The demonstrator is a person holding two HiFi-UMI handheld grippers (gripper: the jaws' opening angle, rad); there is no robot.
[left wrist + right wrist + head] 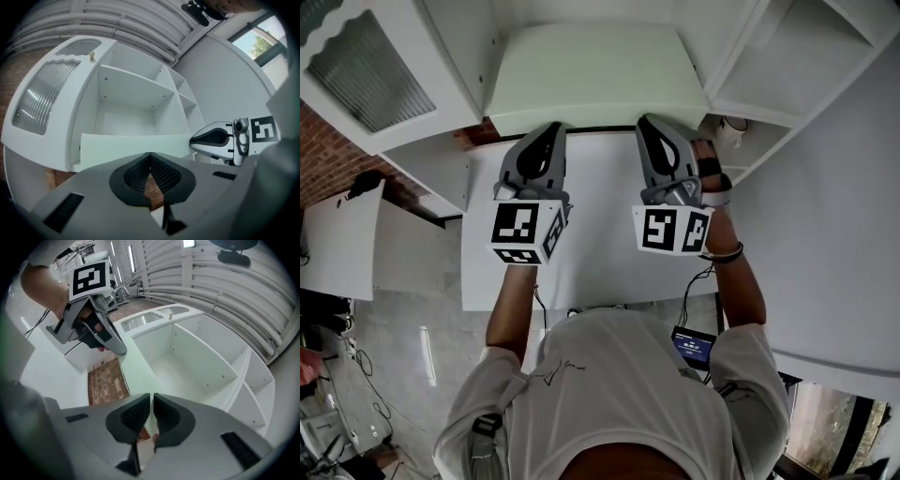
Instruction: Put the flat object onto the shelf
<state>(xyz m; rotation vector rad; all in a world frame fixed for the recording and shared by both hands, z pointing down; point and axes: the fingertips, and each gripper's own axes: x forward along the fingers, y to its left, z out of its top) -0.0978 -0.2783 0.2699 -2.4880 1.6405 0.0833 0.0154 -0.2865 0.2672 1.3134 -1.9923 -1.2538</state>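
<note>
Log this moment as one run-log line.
left hand-held gripper: shut on flat board | right hand-held gripper: shut on flat board | flat board: far end in shelf compartment

we see left gripper (150, 154) and right gripper (151, 395) shells in matt grey plastic, pads (138, 176) black, ribbed, rubbery-looking, flat object (595, 80) just ahead pale green, smooth, matt, shelf (136, 89) beyond it white smooth semi-matt panels, brickwork (105, 380) below red, rough-looking
</note>
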